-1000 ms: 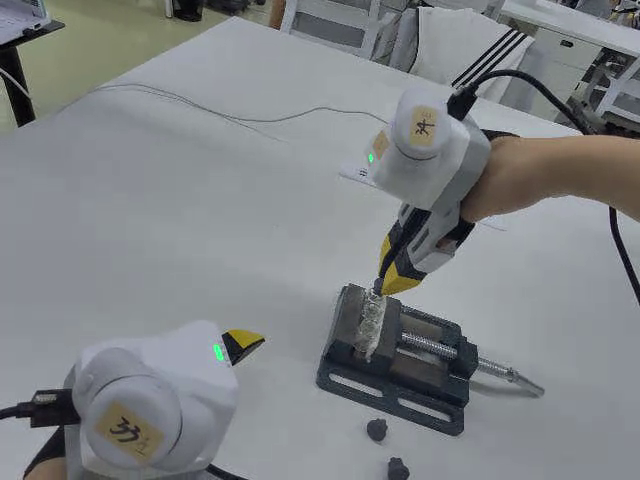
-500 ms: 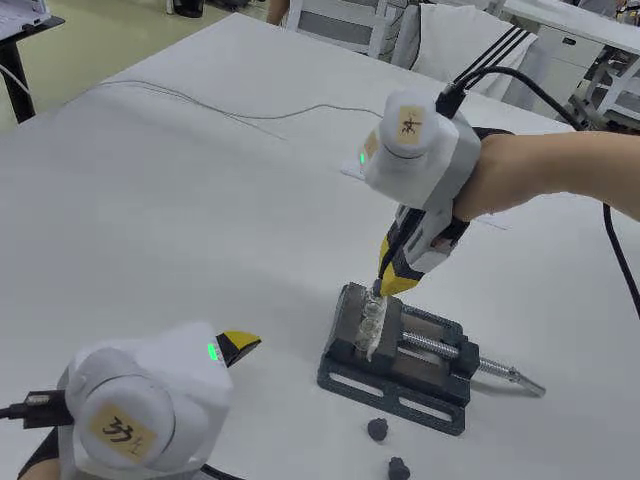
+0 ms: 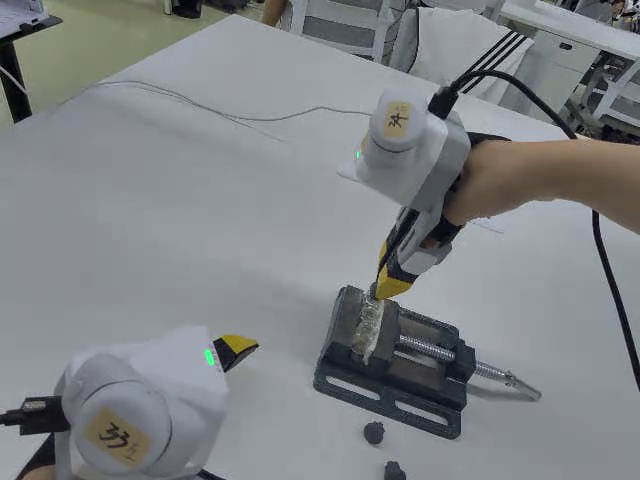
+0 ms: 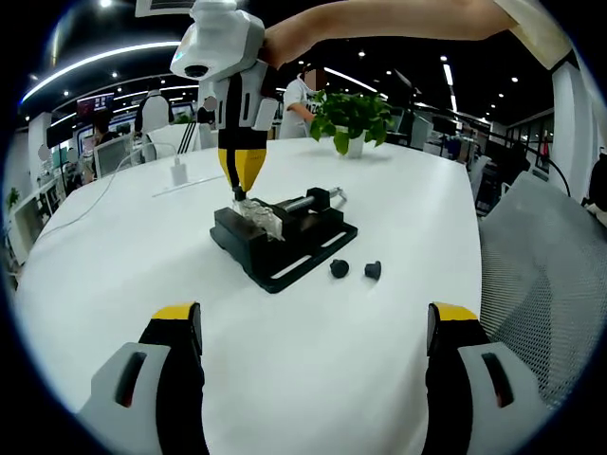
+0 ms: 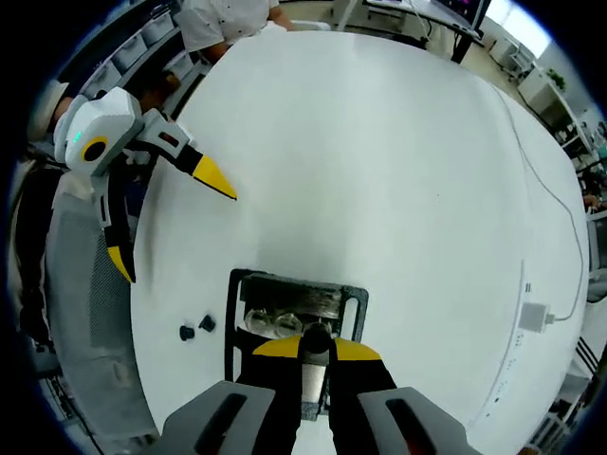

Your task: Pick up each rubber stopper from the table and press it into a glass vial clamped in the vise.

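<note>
Head view: right claw [image 3: 386,287] angled steeply down, clamped on stopper [image 5: 316,338] over vise [image 3: 392,387]; left claw [image 4: 313,318] spread.

White-bodied left claw [image 4: 313,318] and right claw [image 3: 385,288]: yellow tips, green lights [image 3: 210,355], black cables [image 3: 490,72].

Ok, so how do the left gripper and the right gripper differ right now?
The left gripper has its jaws wide apart and holds nothing; the right gripper is closed on a dark rubber stopper. The left gripper sits low over bare table, apart from the vise; the right gripper points steeply down, its tips at the glass vials clamped there. Both have yellow-tipped jaws and white bodies.
</note>
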{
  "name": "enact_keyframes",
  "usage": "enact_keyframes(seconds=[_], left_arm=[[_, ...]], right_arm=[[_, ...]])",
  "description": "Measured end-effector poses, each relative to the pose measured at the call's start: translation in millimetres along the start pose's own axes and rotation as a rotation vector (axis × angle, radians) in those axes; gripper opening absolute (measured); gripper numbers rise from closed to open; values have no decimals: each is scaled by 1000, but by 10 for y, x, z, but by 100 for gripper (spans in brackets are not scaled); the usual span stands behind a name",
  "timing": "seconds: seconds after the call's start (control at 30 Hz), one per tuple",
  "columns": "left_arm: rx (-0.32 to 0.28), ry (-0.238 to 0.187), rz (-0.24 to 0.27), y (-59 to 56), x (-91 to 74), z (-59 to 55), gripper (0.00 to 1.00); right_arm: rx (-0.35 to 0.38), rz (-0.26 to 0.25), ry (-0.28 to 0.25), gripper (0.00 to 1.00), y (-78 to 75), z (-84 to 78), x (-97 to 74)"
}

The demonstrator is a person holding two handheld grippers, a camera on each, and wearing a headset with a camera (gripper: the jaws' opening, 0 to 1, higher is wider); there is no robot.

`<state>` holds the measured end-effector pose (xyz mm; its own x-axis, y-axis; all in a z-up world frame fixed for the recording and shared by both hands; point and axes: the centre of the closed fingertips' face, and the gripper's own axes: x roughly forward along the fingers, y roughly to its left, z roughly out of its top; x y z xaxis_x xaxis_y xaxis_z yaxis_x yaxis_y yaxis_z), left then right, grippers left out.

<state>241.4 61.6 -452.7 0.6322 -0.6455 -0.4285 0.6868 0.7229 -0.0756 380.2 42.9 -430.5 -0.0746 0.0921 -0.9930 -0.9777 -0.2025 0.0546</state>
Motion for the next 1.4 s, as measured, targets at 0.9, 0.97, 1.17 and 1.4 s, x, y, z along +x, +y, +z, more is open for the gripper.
enact_keyframes(seconds=[0.9,0.97,1.17,1.4], left_arm=[[-8,0,-5,-26,36,-19,98],[-10,0,-4,-23,33,-19,98],[-9,4,-3,-22,18,-31,98],[-12,5,2,-5,4,-33,98]], right_arm=[[319,-40,5,5,81,20,31],[298,-49,6,5,98,27,31],[194,-41,-8,6,122,31,13],[125,-48,-28,7,99,14,6]])
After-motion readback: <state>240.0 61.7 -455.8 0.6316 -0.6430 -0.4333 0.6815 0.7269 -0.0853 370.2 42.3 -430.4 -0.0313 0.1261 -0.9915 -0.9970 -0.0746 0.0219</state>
